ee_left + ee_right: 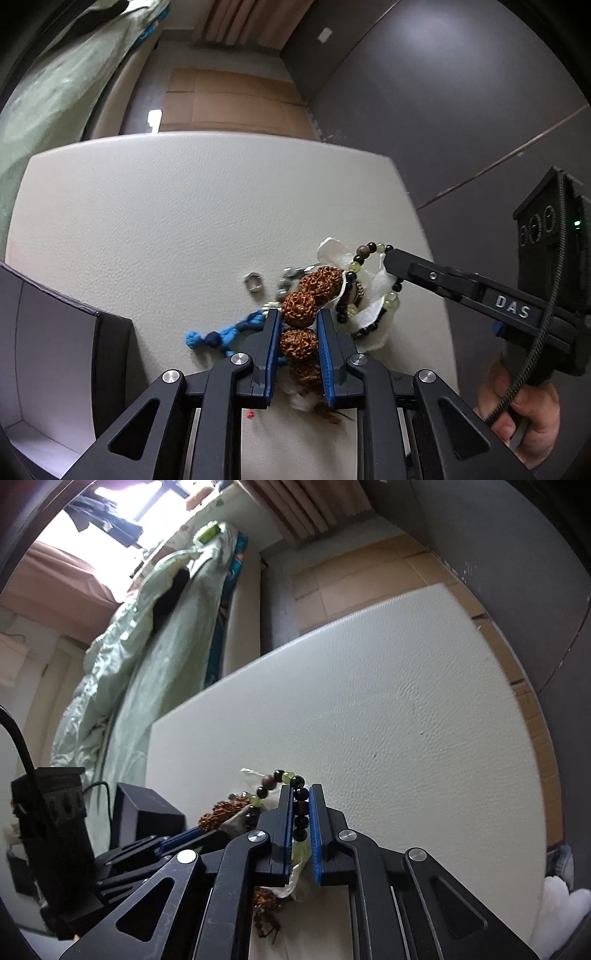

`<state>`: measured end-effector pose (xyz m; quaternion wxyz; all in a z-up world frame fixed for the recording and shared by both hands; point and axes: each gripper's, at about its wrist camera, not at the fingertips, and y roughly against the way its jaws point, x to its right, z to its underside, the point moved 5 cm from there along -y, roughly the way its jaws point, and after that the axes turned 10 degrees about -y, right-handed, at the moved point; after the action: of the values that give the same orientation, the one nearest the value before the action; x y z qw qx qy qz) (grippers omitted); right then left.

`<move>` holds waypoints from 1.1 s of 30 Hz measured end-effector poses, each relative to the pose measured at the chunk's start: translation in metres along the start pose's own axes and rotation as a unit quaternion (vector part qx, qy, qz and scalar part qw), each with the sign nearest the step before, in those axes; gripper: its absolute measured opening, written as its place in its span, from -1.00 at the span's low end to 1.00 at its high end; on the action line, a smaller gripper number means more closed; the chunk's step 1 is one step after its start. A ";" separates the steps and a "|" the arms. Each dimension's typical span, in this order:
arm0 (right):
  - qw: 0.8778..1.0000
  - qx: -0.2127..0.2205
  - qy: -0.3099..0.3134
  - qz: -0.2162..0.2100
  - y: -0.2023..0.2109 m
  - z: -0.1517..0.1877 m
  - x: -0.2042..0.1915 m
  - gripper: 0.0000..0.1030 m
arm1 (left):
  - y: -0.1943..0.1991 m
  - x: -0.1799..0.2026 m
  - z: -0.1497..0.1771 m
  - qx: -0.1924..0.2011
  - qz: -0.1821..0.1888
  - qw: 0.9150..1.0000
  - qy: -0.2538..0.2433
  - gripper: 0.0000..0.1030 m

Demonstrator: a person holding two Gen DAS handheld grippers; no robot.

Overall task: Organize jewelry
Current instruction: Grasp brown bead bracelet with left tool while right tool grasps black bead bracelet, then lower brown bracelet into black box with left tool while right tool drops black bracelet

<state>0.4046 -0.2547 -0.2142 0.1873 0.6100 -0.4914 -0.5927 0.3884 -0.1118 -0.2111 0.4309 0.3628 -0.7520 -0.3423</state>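
My left gripper (297, 325) clamps the brown seed-bead strand (301, 306); my right gripper (297, 812) pinches the dark-and-green bead bracelet (300, 805). Both lie tangled on the white mat (147, 221), so pulling apart could snap a cord.

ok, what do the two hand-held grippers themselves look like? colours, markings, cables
Both are matte black with angular linkage arms, silver round pivot bolts and blue ribbed pads on the inner finger faces. The left hand-held gripper and the right hand-held gripper match. Seen from the left wrist view, the right one carries white "DAS" lettering, a black braided cable, and a black box with a green light.
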 end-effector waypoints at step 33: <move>0.986 0.086 0.000 -0.141 0.080 0.010 -0.030 -0.81 | 0.141 0.034 -0.021 0.144 -0.034 0.988 -0.051 -0.61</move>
<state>0.3708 -0.2628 -0.1355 0.0493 0.6869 -0.4497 -0.5688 0.3594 -0.0737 -0.0728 0.3230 0.4286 -0.8017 -0.2631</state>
